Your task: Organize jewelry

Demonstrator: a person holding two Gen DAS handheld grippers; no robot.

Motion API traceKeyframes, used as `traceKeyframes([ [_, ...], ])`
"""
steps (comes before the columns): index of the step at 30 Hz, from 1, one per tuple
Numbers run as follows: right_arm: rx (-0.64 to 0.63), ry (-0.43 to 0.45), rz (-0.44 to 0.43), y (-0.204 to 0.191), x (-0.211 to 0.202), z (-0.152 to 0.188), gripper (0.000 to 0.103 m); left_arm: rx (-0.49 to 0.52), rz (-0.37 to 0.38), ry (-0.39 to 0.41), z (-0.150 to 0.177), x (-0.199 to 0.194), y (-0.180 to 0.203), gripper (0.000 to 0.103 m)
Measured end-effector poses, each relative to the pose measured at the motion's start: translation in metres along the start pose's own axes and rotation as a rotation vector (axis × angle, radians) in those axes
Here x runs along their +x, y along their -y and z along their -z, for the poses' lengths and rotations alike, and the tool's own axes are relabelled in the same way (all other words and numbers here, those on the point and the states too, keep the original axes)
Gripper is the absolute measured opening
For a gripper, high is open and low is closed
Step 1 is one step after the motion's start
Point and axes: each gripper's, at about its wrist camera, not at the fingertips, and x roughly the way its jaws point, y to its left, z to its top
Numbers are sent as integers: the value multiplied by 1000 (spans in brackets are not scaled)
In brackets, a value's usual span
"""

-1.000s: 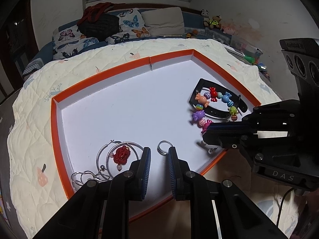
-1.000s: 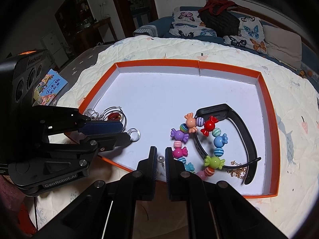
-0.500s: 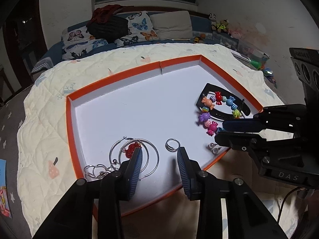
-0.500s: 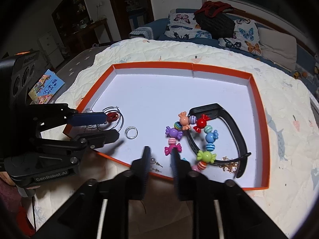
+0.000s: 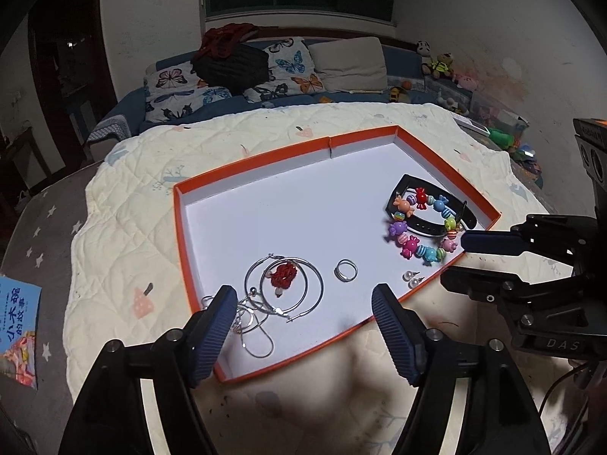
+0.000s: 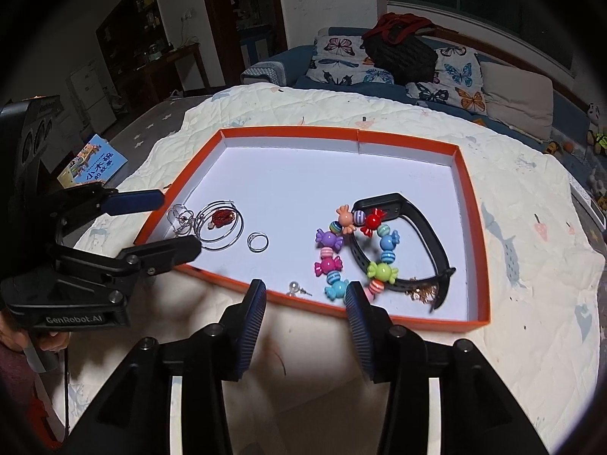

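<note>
The jewelry is seen gathered inside a shallow orange-rimmed cardboard tray with a white floor [image 5: 250, 174], which is laid on a cream quilted blanket [image 5: 125, 204]. At the tray's left end a cluster is formed by thin silver hoop earrings [image 5: 294, 288], a red crocheted flower charm [image 5: 282, 275] lying within them, and tangled silver wire pieces [image 5: 246, 314]; a plain silver ring [image 5: 345, 270] is placed just beside them, apart. At the right end a bracelet of multicoloured candy-shaped beads [image 6: 354, 250] is draped over a black rubber wristband [image 6: 417, 239], with a small gold chain [image 6: 423, 294] against the band and a pearl stud earring [image 6: 296, 288] near the front wall. Sorting by type is judged largely done, though the bracelet, band and chain remain overlapped. The left gripper [image 5: 301, 335] and the right gripper [image 6: 305, 331] are both held spread wide and empty, short of the tray's front edge. "GenRobot.AI" and "DAS" can be read on the gripper bodies; Chinese characters are printed on a blue children's book [image 6: 93, 165].
</note>
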Motion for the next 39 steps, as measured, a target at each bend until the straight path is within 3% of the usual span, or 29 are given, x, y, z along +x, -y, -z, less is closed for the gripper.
traceKeyframes([
  [4,3,8,27,-2,-7,5,52,13,-41,32,8,-18,4,90],
  [7,7,6,42,-3,-10,9,55,36,-74,73,13,-32,8,103],
  [10,14,4,59,-4,-14,13,56,45,-112,101,18,-45,12,103],
  [15,34,5,75,-5,-22,21,61,14,-88,92,27,-59,10,103],
  [39,62,2,178,-16,-44,47,76,-65,-111,40,70,-85,3,103],
])
